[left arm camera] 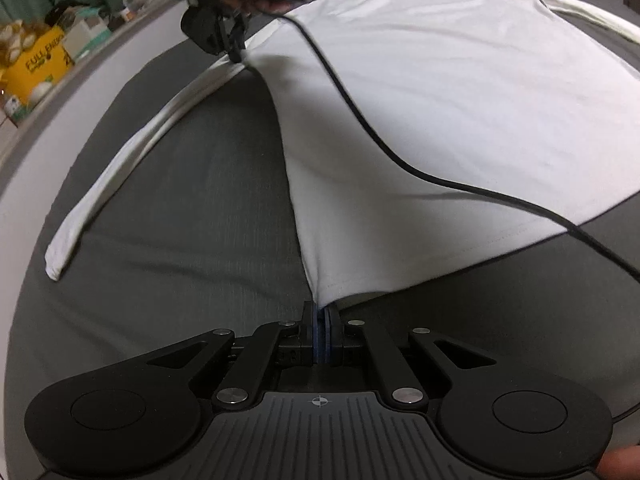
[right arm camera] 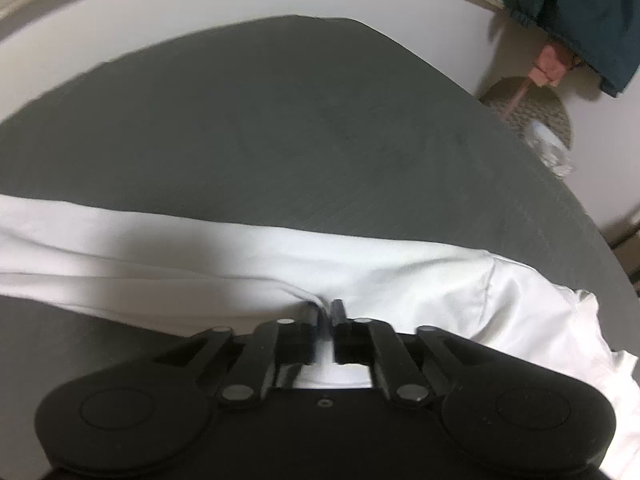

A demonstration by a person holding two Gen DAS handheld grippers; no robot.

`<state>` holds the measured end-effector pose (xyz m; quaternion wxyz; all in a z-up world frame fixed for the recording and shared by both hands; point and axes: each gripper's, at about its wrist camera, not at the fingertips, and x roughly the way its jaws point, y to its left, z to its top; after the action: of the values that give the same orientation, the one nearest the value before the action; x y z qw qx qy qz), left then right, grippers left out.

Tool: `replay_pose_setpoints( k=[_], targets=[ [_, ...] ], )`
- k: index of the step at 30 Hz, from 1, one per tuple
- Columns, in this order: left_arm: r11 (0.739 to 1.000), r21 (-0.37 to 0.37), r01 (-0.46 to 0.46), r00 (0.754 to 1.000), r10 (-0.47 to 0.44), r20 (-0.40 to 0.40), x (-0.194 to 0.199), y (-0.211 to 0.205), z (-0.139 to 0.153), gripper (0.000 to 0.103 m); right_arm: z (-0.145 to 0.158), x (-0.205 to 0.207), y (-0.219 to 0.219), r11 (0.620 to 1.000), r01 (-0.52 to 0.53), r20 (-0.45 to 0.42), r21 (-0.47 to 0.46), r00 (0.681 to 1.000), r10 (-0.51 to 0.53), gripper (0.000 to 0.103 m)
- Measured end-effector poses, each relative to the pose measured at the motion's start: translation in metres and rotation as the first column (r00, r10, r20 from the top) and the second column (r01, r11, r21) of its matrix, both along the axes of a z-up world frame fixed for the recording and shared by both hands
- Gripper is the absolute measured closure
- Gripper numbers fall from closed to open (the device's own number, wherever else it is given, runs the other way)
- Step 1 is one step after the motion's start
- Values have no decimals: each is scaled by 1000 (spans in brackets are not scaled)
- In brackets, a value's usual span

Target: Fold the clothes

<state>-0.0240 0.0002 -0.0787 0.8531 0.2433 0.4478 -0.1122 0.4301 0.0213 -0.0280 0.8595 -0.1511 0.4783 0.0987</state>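
Note:
A white long-sleeved shirt lies on a dark grey mat. My left gripper is shut on the shirt's bottom hem corner and lifts it off the mat. My right gripper shows at the top of the left wrist view, shut on the shirt at the armpit by the left sleeve, which trails across the mat. In the right wrist view my right gripper pinches a white fabric fold, with the sleeve running off to the left.
A black cable drapes over the shirt from the right gripper. The mat lies on a white table. A yellow box and clutter sit beyond the table's left edge. A woven basket stands on the floor.

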Motion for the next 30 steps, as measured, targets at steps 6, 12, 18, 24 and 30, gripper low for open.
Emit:
replay_pose_setpoints(
  k=[6,12,18,24,30],
  targets=[
    [999,31,-20,1000,20,2,-3,-2,1,100,51,-65,-22,971,-177,65,159,984,169,64],
    [995,22,-94,995,95,-25,-1,8,5,100,79,-207,-96,874,-245,65,419,969,240,51],
    [986,-42,-159,979,163,123,-10,10,32,100,45,-348,-175,917,-19,-16,398,999,28,50],
    [996,-67,-62,992,69,106,25,-24,41,100,-2,-427,-213,918,202,-157,343,975,-156,50],
    [992,-91,90,995,-85,59,45,-95,42,100,26,-443,-280,802,370,-115,468,926,-360,50]
  ],
)
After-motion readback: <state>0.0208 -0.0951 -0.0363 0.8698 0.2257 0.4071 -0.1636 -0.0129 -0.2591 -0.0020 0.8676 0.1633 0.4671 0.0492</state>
